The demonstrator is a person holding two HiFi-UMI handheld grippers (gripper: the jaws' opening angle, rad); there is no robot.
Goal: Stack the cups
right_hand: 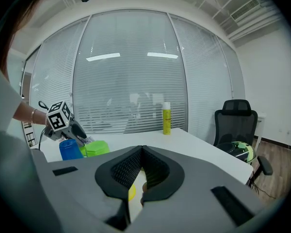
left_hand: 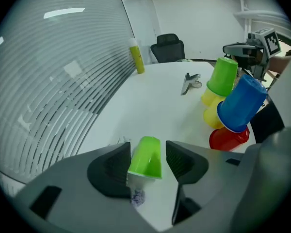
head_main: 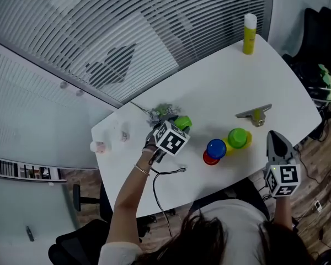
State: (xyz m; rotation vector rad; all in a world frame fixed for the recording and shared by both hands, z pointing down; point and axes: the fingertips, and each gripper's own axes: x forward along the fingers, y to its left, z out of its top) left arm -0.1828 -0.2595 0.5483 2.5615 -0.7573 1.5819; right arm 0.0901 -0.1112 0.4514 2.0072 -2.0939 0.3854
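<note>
While the lime-green plastic cup (left_hand: 146, 158) sits toward the white table's (head_main: 209, 87) far left corner, the left hand-held gripper (left_hand: 148, 149) stands spread around it. The right hand-held gripper (right_hand: 141, 152) is pressed together, empty.

The left gripper (left_hand: 147, 162) and right gripper (right_hand: 141, 160) are grey moulded shells with dark ribbed pads (left_hand: 178, 160), each carrying a white cube (head_main: 171, 138) of black square markers. A black cable (head_main: 154, 187) trails from the left one. The person wears a thin bracelet (head_main: 141, 170) and a pale top (head_main: 231, 217).
</note>
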